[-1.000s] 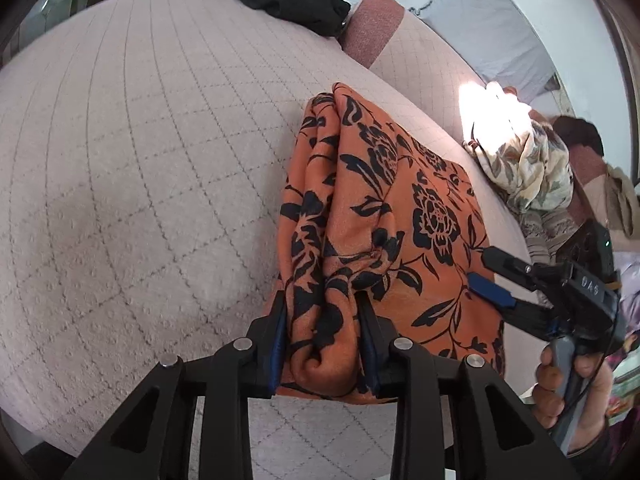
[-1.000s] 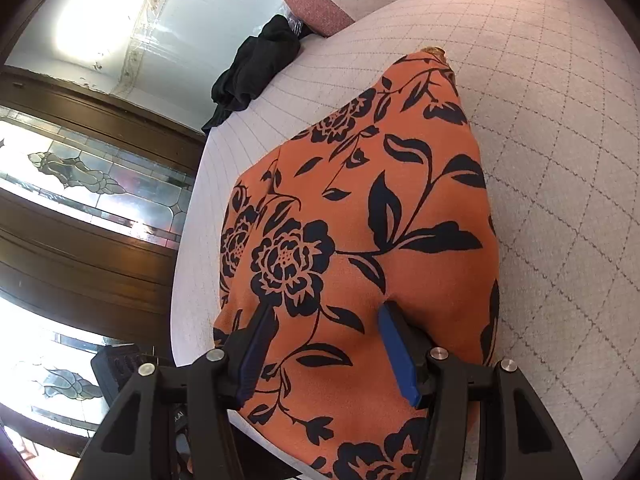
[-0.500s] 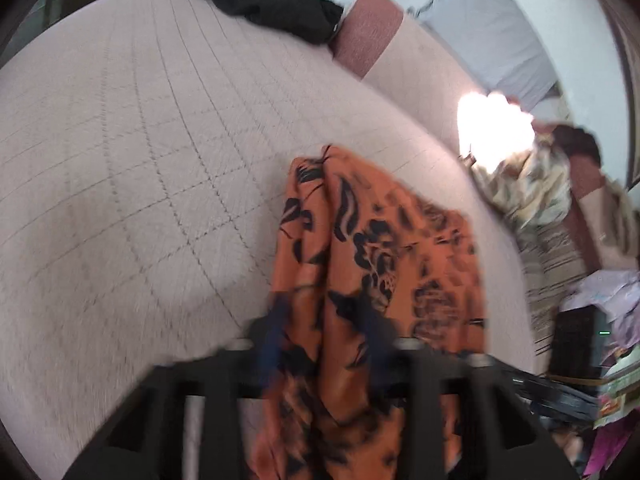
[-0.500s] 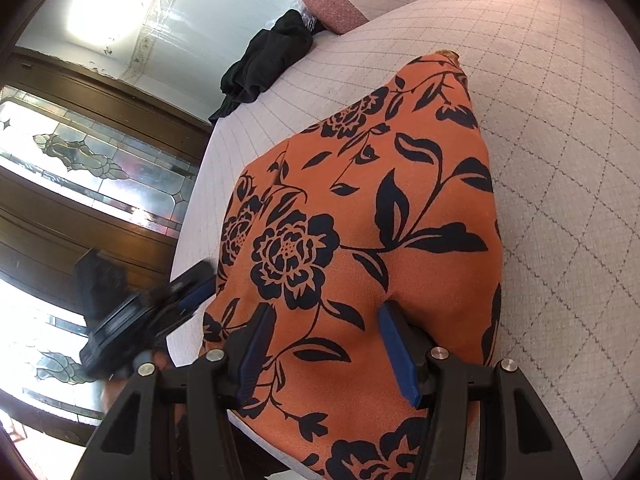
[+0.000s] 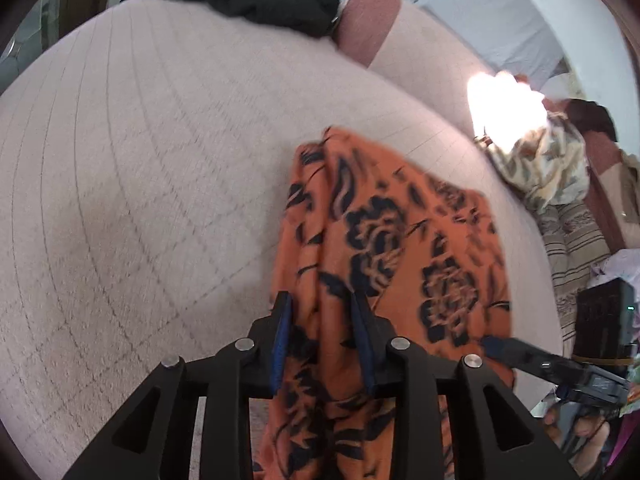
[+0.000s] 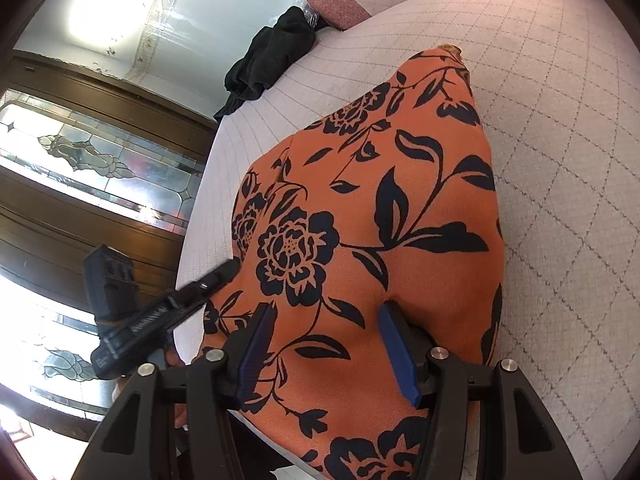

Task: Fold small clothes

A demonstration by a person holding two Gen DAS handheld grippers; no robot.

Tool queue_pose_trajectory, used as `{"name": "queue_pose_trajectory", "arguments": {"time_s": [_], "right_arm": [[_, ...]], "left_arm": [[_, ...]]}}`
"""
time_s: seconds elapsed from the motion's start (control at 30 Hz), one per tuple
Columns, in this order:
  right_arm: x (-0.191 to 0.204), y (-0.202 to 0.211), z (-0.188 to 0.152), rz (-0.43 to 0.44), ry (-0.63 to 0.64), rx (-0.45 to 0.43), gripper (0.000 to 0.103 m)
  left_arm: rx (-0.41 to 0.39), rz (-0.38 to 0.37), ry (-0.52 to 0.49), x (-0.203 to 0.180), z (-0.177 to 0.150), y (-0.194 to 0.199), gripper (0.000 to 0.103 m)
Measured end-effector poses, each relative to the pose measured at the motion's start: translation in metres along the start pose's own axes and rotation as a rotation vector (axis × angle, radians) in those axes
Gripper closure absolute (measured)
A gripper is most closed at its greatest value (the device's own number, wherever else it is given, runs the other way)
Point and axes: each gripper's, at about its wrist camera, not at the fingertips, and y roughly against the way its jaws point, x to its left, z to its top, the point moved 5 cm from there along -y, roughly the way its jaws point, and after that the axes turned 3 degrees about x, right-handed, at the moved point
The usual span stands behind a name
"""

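An orange cloth with black flowers [image 5: 400, 240] lies on the quilted bed [image 5: 160, 160], its near end hanging over the bed's edge. My left gripper [image 5: 320, 298] has a bunched fold of the cloth's left edge between its blue pads. The fold fills the gap while the jaws are opening. In the right wrist view it reaches in from the left [image 6: 224, 272]. My right gripper [image 6: 326, 308] stands open, with its fingertips resting on the flat orange cloth [image 6: 380, 200] near the right edge. The left wrist view shows it too [image 5: 492, 346], held by a hand.
A black garment [image 5: 260, 0] lies at the far end of the bed beside a pink bolster [image 5: 368, 20]. A cream patterned pile [image 5: 548, 168] sits off the bed's right side. Dark wooden doors with patterned glass [image 6: 80, 160] stand beyond the left edge.
My left gripper has moved with the bunched fold, drawing it out and lifting it off the bed, and has come further into the right wrist view. The right gripper has stayed put.
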Motion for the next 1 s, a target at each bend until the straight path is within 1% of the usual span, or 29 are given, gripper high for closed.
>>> {"name": "queue_pose_trajectory", "arguments": {"time_s": [0.07,0.1,0.17,0.23,0.33,0.37,0.4,0.43,0.47,0.5,0.53,0.6,0.7,0.77,0.9,0.93,1.0], "right_arm": [[0.001,-0.001,0.0,-0.008,0.005,0.0,0.044],[0.001,-0.001,0.0,-0.011,0.006,0.001,0.044],[0.002,0.0,0.0,-0.016,0.004,0.003,0.044],[0.001,0.0,0.001,-0.017,-0.009,0.005,0.044],[0.002,-0.001,0.002,-0.022,-0.022,0.008,0.043],[0.003,-0.001,0.002,-0.027,-0.022,0.008,0.043],[0.003,-0.001,0.002,-0.03,-0.025,0.007,0.043],[0.002,-0.001,0.002,-0.031,-0.03,0.005,0.043],[0.002,-0.001,0.002,-0.031,-0.034,0.002,0.043],[0.002,-0.001,0.002,-0.031,-0.038,0.001,0.043],[0.002,-0.001,0.002,-0.029,-0.042,0.0,0.043],[0.001,-0.001,0.002,-0.025,-0.05,0.001,0.043],[0.0,0.0,0.001,-0.03,-0.051,-0.001,0.043],[0.001,0.0,0.001,-0.041,-0.055,-0.001,0.043],[0.002,0.0,0.0,-0.058,-0.043,-0.001,0.043],[0.002,0.0,0.0,-0.058,-0.041,-0.002,0.043],[0.002,-0.001,-0.001,-0.059,-0.045,-0.005,0.043]], "left_arm": [[-0.004,-0.006,0.035,0.005,0.0,0.003,0.071],[-0.021,-0.005,0.036,0.002,-0.001,0.011,0.071],[-0.061,-0.008,0.007,-0.007,-0.005,0.027,0.072],[-0.089,-0.038,-0.024,-0.021,-0.014,0.043,0.072],[-0.107,-0.066,-0.071,-0.043,-0.033,0.055,0.067],[-0.105,-0.072,-0.085,-0.048,-0.04,0.056,0.062],[-0.102,-0.057,-0.1,-0.053,-0.046,0.052,0.057],[-0.095,-0.026,-0.107,-0.052,-0.05,0.045,0.052],[-0.085,0.018,-0.109,-0.05,-0.053,0.037,0.052],[-0.08,0.079,-0.11,-0.042,-0.057,0.029,0.052],[-0.07,0.105,-0.108,-0.037,-0.06,0.021,0.052],[-0.092,0.097,-0.109,-0.035,-0.062,0.022,0.052],[-0.102,0.123,-0.127,-0.039,-0.063,0.025,0.052],[-0.117,0.1,-0.114,-0.039,-0.064,0.029,0.052],[-0.174,0.063,-0.097,-0.037,-0.062,0.04,0.051],[-0.176,0.066,-0.093,-0.035,-0.062,0.039,0.047],[-0.14,0.094,-0.077,-0.026,-0.064,0.032,0.047]]}}
